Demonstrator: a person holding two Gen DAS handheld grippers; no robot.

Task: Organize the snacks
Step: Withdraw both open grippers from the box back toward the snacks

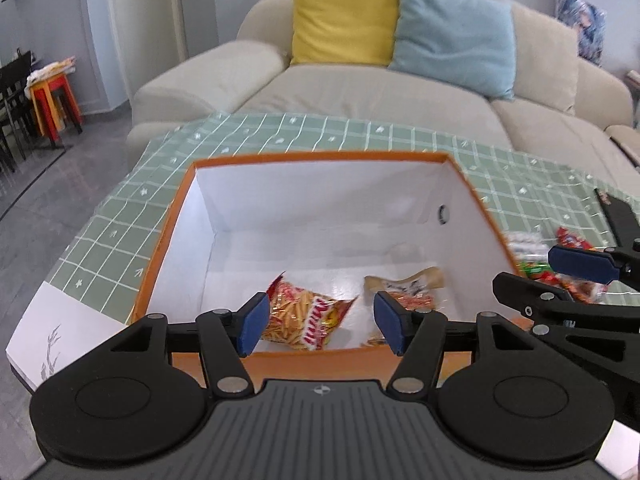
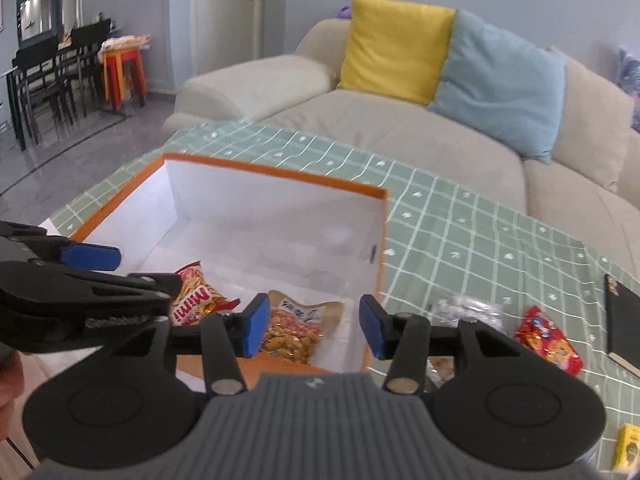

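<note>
**Two packets boxed, loose snacks waiting on the bench**

Two packets are seen on the white floor of the orange-rimmed box (image 1: 476,196): a red-and-yellow stick-snack bag (image 1: 308,316) and a clear pouch of nuts (image 2: 294,332), lying side by side near the front wall. Both are judged to be light, crinkly and slippery, with brittle contents that would be crushed by a hard squeeze; a sealed edge or corner is thought the best place to be pinched.

The left hand-held gripper (image 1: 320,320) is held above the box front with its jaws fairly wide and nothing between them; the stick-snack bag lies below and just beyond the gap. The right hand-held gripper (image 2: 308,324) is likewise empty, its jaws parted more narrowly, with the nut pouch below and beyond them.

More snacks remain outside the box on the green checked bench (image 2: 460,216): a red biscuit packet (image 2: 550,344) well to the right of the right hand-held gripper, and a clear wrapped item (image 2: 468,308) close beside the box wall. A dark book (image 2: 622,320) lies further right.
</note>
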